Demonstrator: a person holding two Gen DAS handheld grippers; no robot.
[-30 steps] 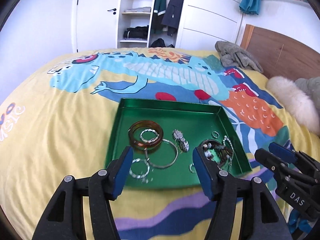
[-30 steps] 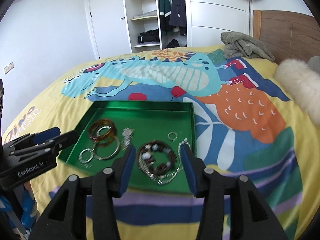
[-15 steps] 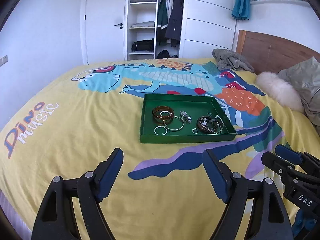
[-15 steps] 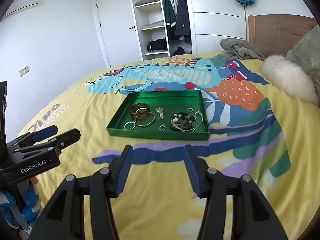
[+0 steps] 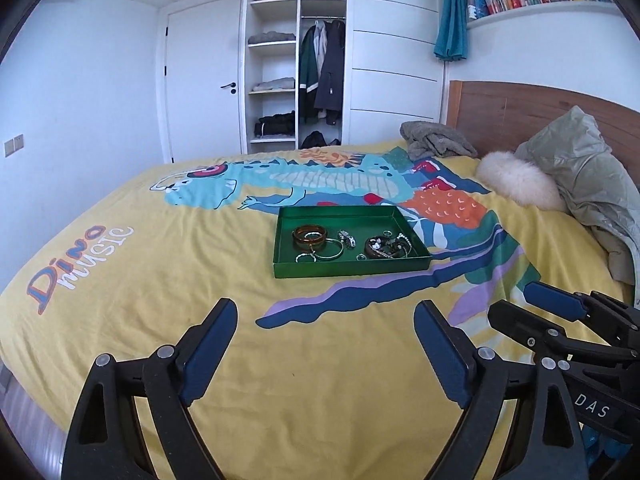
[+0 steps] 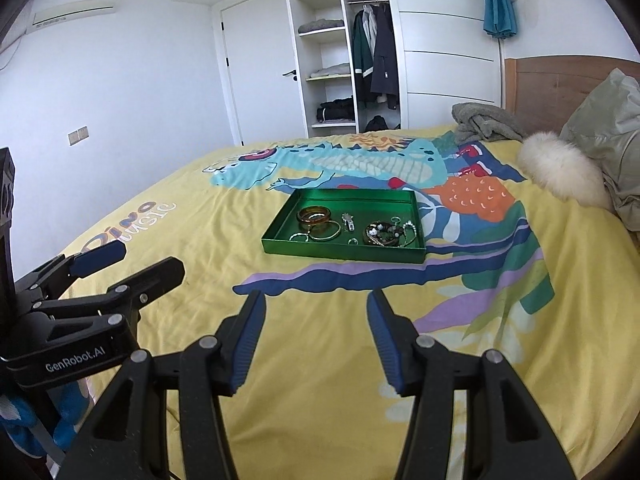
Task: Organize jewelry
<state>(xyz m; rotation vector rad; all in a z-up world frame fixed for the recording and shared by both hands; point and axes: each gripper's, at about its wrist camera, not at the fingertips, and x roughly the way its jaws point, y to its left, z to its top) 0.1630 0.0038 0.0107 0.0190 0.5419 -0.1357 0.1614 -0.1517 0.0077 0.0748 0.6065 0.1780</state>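
Bedspread (image 5: 160, 264): you have the yellow dinosaur cover spread under and ahead of both tongs, its "Dino music" lettering off to the left of your left tongs
Jacket (image 5: 592, 184): you see a grey-green padded jacket far ahead and to the right of your right tongs, against the wooden headboard, with a white fur trim (image 5: 516, 178) on its near left side
Green tray (image 5: 348, 268): it sits flat on the cover well ahead of both tongs, roughly centred in front of them, with every piece of jewelry inside it
Left tongs (image 5: 324, 320): you hold them wide apart and empty, above the bare cover, well short of the tray
Right tongs (image 6: 316, 308): you hold them parted and empty too, just beside your left tongs on the right, equally short of the tray
Amber bangle (image 5: 309, 236): it lies in the tray's left half, on the far side of a thin silver bangle (image 5: 330, 249) that touches it
Beaded pile (image 5: 386, 246): dark bracelets and a pale chain heaped in the tray's right half, nearest your right tongs
Watch (image 5: 347, 238): it lies in the tray's middle, between the bangles and the heap
Small rings (image 5: 361, 257): one near the tray's front wall, another (image 5: 387, 233) behind the heap
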